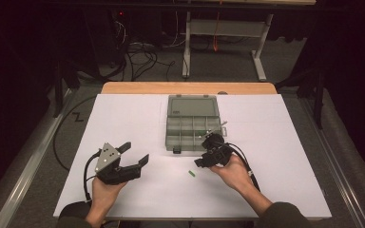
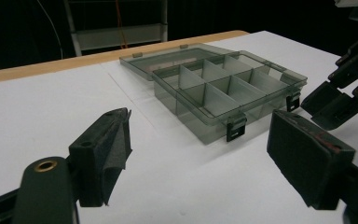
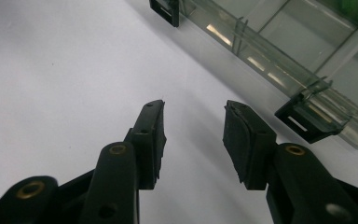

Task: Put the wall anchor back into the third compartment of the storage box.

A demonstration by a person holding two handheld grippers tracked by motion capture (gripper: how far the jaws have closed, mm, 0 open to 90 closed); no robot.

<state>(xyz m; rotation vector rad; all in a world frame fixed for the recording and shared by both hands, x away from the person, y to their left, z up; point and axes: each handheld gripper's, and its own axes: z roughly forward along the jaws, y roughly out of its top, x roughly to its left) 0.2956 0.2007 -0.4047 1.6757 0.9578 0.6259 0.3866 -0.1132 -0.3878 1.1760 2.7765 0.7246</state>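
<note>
The compartment box (image 1: 192, 124) lies open on the desk (image 1: 123, 118), its lid folded flat on the far side, just ahead of the right gripper (image 1: 208, 148) and ahead and off to the right of the left gripper (image 1: 135, 153). A small green piece (image 1: 191, 174) lies on the white sheet just to the left of the right hand (image 1: 228, 168), between the two grippers and nearer the right one. Judging by this, the step in hand is sorting: the piece waits to be picked up and dropped into a compartment. The next move calls for the right gripper to swing back toward the person and down over the piece, then pinch it squarely, since it looks thin and flat on the sheet. The right gripper hangs low by the box's near latch (image 3: 307, 122), jaws parted and empty. The left gripper rests close to the desk, jaws spread wide with nothing between them, pointed toward the box
</note>
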